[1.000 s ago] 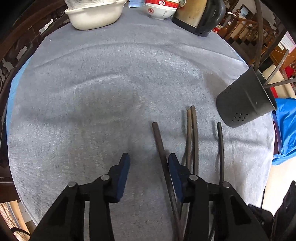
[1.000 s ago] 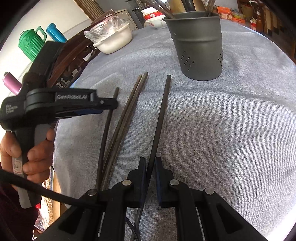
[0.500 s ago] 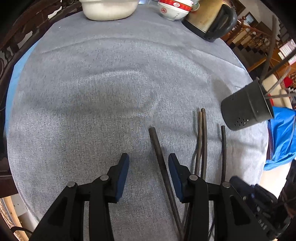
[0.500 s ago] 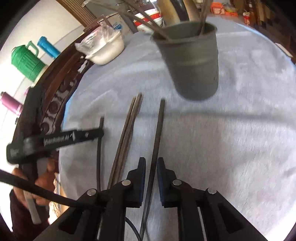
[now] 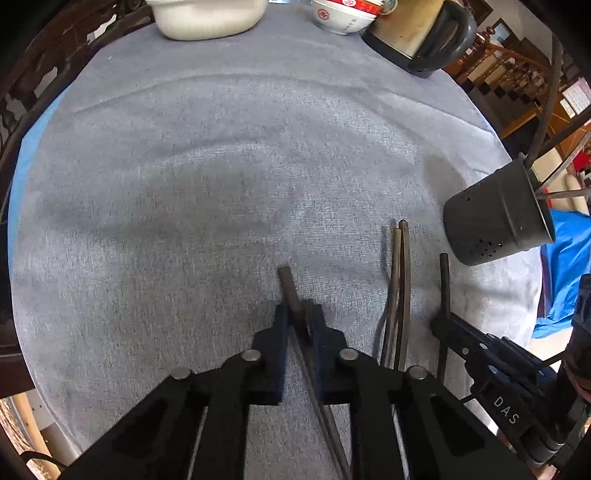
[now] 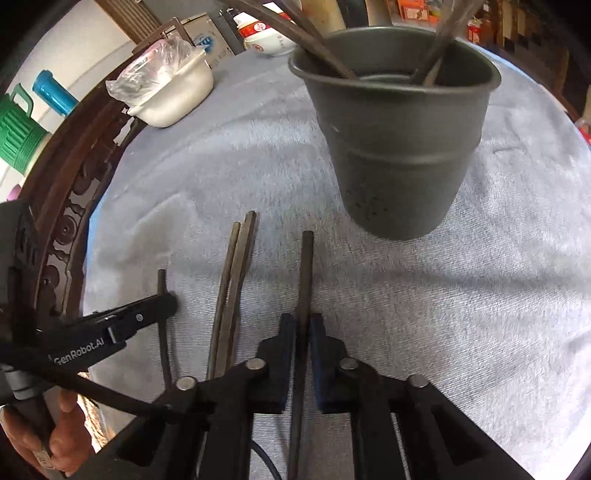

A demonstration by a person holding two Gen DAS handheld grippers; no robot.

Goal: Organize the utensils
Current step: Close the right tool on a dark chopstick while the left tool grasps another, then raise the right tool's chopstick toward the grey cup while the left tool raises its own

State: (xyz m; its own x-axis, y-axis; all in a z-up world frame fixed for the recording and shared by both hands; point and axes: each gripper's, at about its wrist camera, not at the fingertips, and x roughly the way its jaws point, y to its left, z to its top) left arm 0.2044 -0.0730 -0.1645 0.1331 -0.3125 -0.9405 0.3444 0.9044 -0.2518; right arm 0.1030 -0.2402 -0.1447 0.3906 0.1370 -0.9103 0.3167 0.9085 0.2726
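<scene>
Four dark chopsticks lie on the grey tablecloth (image 5: 184, 166) beside a dark grey perforated holder (image 5: 495, 218) (image 6: 399, 147) with several sticks standing in it. My left gripper (image 5: 299, 314) is closing its jaws, and the pads pinch the leftmost chopstick (image 5: 286, 277) (image 6: 161, 284). My right gripper (image 6: 303, 325) is closing tight on the rightmost chopstick (image 6: 306, 266) (image 5: 443, 273), whose tip points at the holder. A pair of chopsticks (image 5: 400, 258) (image 6: 236, 266) lies between the two. A hand (image 6: 62, 435) holds the left gripper's handle.
At the table's far edge stand a white basin (image 5: 207, 18) (image 6: 173, 99), a red-and-white bowl (image 5: 343, 14) and a kettle (image 5: 417, 33). A green jug (image 6: 18, 136) stands off the table, past a carved wooden rim (image 6: 70, 229). Blue fabric (image 5: 569, 266) hangs behind the holder.
The left jaws stood wide and have closed onto the leftmost chopstick. The right gripper has moved toward the holder, which now fills more of its view, still gripping its chopstick.
</scene>
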